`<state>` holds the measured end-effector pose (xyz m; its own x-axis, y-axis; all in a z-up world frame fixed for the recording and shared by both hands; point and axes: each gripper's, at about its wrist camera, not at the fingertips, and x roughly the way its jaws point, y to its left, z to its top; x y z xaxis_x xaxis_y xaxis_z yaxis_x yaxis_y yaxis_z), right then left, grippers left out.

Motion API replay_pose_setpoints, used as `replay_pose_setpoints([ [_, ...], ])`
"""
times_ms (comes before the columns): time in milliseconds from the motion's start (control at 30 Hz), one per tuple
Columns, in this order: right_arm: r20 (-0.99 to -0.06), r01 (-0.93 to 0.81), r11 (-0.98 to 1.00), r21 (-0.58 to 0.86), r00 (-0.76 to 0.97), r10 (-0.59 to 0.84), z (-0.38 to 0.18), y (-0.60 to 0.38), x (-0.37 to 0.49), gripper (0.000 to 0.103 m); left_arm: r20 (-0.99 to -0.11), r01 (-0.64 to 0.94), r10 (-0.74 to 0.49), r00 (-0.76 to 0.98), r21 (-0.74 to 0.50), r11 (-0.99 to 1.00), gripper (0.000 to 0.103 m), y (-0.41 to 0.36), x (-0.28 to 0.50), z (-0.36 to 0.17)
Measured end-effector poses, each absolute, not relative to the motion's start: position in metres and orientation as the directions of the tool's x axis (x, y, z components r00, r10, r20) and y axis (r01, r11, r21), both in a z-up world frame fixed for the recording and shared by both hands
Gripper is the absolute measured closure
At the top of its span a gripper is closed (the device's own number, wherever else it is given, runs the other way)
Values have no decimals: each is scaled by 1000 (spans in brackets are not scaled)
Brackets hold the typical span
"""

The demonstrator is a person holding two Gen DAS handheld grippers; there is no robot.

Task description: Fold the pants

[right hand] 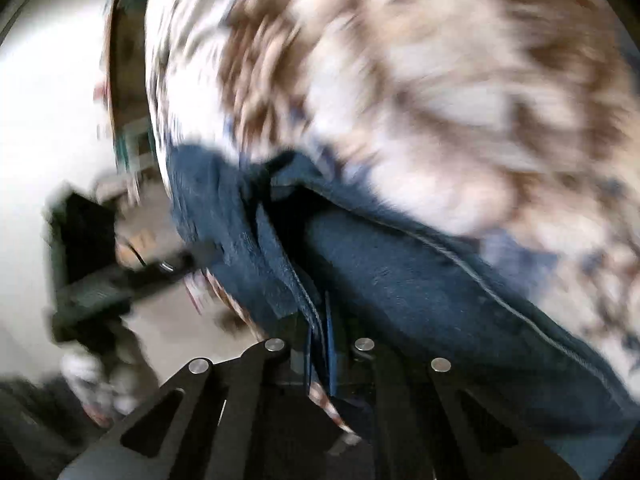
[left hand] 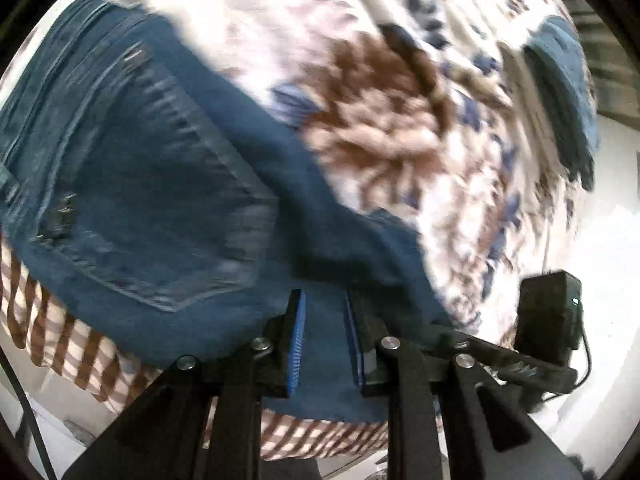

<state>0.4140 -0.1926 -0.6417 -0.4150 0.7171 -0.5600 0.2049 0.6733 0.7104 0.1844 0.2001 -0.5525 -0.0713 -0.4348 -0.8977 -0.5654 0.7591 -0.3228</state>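
Observation:
Dark blue jeans (left hand: 140, 168) lie on a floral bedspread (left hand: 380, 120), back pocket (left hand: 160, 220) facing up. In the left wrist view my left gripper (left hand: 325, 300) is shut on the near edge of the jeans, with denim filling the narrow gap between its blue pads (left hand: 298, 332). In the blurred right wrist view my right gripper (right hand: 320, 320) is shut on a bunched hem or seam of the jeans (right hand: 400, 280), the pads almost together with a thin layer of denim between them. The cloth runs away from it to the right along the bedspread (right hand: 440, 100).
A brown-and-white checked cloth (left hand: 72, 344) hangs below the jeans over the bed's edge. Another blue folded piece (left hand: 568, 92) sits at the far right of the bed. A black device (left hand: 548, 316) with a cable shows beside the bed, over pale floor (left hand: 608, 260).

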Motion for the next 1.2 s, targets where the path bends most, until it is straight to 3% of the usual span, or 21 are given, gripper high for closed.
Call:
replay_pose_setpoints([
  [67,-566,280,671,687,-373,735,-648,-208,417,97,-911,-583,-404,-87,-282,762,85,209,181,-562],
  [167,-497,334,635,697,-413,763,-659,-203,415,90,-911,-592,-399,-107,-264,761,85,220,178,-575],
  [233,-492,343,630,697,-411,767,-657,-200,421,71,-911,-596,-391,-129,-244,765,85,224,176,-580],
  [267,-481,369,616,696,-397,782,-658,-204,427,44,-912,-596,-384,-142,-231,769,85,226,173,-583],
  [300,-466,405,586,702,-361,808,-660,-207,434,27,-910,-602,-387,-148,-228,765,85,230,169,-585],
  [367,-477,421,582,695,-335,812,-663,-209,445,27,-909,-598,-379,-172,-209,774,85,233,164,-588],
  [467,-420,475,567,673,-384,822,-684,-188,454,27,-905,-600,-379,-193,-196,775,86,243,153,-594],
  [600,-286,608,528,593,-453,844,-729,-146,445,31,-898,-608,-392,-200,-200,768,86,252,148,-599],
  [633,-284,621,531,576,-457,843,-735,-137,444,36,-898,-607,-391,-201,-199,769,86,251,149,-600],
  [667,-322,626,554,549,-453,831,-738,-135,444,64,-898,-609,-392,-200,-200,768,86,252,150,-600],
  [700,-365,628,583,516,-454,813,-739,-134,444,76,-897,-612,-396,-198,-203,764,86,251,151,-602],
  [767,-420,646,583,494,-410,810,-731,-141,445,82,-893,-619,-406,-196,-209,757,86,252,149,-605],
  [1033,-320,905,183,384,-55,946,-729,-201,406,84,-868,-634,-471,-158,-277,722,88,265,142,-599],
  [1167,-407,765,384,516,-175,896,-704,-187,426,79,-885,-558,-463,-36,-367,744,85,281,145,-553],
  [1200,-495,640,525,562,-248,833,-683,-177,439,73,-904,-533,-427,6,-364,764,80,291,147,-535],
])
